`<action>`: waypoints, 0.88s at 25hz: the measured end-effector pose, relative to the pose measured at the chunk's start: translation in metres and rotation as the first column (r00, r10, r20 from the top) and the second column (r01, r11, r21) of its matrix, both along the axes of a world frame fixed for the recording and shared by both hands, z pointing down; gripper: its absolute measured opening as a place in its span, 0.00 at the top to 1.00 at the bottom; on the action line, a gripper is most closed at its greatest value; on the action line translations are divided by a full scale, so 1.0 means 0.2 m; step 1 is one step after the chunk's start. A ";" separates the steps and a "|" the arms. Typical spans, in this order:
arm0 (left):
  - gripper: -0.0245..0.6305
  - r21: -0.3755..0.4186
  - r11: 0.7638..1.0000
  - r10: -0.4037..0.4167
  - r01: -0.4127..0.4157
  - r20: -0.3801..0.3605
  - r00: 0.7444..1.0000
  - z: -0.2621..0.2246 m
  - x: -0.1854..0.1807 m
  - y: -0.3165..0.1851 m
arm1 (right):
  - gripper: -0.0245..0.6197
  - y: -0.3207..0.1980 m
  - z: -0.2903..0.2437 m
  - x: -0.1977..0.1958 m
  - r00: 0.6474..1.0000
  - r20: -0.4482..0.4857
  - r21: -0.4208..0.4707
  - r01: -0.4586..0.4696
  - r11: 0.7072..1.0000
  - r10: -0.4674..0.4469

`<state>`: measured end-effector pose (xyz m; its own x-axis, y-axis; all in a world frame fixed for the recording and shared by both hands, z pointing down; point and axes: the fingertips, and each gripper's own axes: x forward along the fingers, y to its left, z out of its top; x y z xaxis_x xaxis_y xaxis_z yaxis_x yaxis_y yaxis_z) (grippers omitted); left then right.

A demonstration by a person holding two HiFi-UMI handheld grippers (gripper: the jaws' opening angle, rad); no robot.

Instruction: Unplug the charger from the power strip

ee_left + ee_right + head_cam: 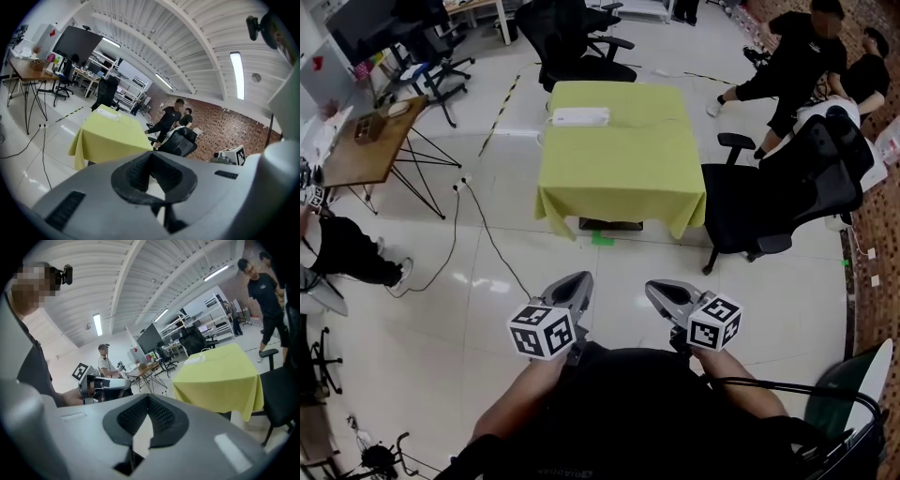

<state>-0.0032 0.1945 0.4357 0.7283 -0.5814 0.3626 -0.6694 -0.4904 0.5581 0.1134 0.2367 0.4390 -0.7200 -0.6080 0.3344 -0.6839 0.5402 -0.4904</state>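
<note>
Yellow-green tablecloth (619, 159); white power strip (580, 116); black chair (778, 202).

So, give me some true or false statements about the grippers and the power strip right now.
1. The power strip lies on the table with the yellow-green cloth. True.
2. The right gripper holds a plug. False: its jaws are shut on nothing.
3. The left gripper hangs over the floor, short of the table. True.
4. The left gripper's jaws stand wide apart. False: they are shut and empty.
5. A black office chair stands at the table's right. True.
</note>
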 end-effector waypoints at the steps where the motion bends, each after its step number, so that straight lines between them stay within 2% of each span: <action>1: 0.95 0.008 1.000 0.010 -0.010 0.007 1.000 0.00 -0.03 0.00 | 0.96 -0.01 0.00 -0.04 1.000 -0.002 -0.002 0.003 1.000 -0.003; 5: 0.95 0.044 0.998 0.045 -0.048 0.050 0.998 0.00 -0.18 0.00 | 0.96 -0.04 -0.02 -0.23 1.000 -0.016 0.004 0.020 1.000 -0.020; 10: 0.95 0.037 0.999 0.022 -0.024 0.052 0.998 0.04 -0.37 -0.04 | 0.96 -0.07 -0.03 -0.43 0.998 -0.043 0.003 0.055 0.998 -0.055; 15: 0.95 0.025 1.000 -0.018 0.017 0.037 0.999 0.05 -0.50 -0.07 | 0.96 -0.11 -0.01 -0.51 0.996 -0.060 -0.016 0.071 0.997 -0.071; 22: 0.95 -0.009 0.998 -0.056 0.056 0.046 0.997 0.13 -0.59 -0.15 | 0.96 -0.24 0.02 -0.62 0.991 -0.051 -0.023 0.121 0.992 -0.122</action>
<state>-0.1218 0.1643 0.4610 0.6775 -0.6169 0.4005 -0.7203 -0.4462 0.5311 -0.0116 0.1896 0.4437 -0.7693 -0.5098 0.3851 -0.6388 0.6112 -0.4672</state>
